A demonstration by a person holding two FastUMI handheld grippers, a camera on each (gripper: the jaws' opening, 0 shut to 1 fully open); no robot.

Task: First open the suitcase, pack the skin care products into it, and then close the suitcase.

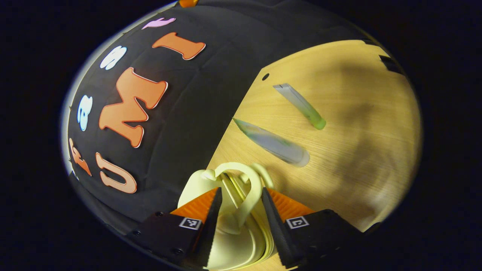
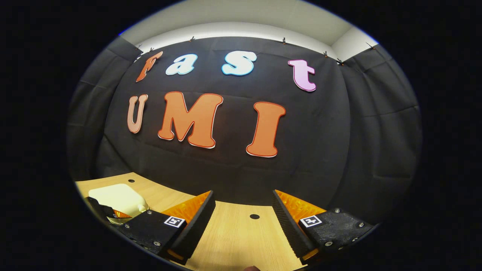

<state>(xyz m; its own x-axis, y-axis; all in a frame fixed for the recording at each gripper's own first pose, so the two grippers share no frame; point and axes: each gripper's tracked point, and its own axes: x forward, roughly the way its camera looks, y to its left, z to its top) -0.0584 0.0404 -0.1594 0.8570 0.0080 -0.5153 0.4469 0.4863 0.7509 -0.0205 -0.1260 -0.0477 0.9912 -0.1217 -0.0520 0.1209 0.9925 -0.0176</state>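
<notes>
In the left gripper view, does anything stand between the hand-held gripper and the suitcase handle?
Nothing visible does. The left hand-held gripper has its fingers open on either side of the pale suitcase handle.

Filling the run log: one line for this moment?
left gripper open around suitcase handle | right gripper open | two tubes on table

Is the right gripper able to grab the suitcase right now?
Probably not yet. The right gripper hangs open over bare table, and the suitcase sits off to its left, where the left gripper straddles its handle.
</notes>
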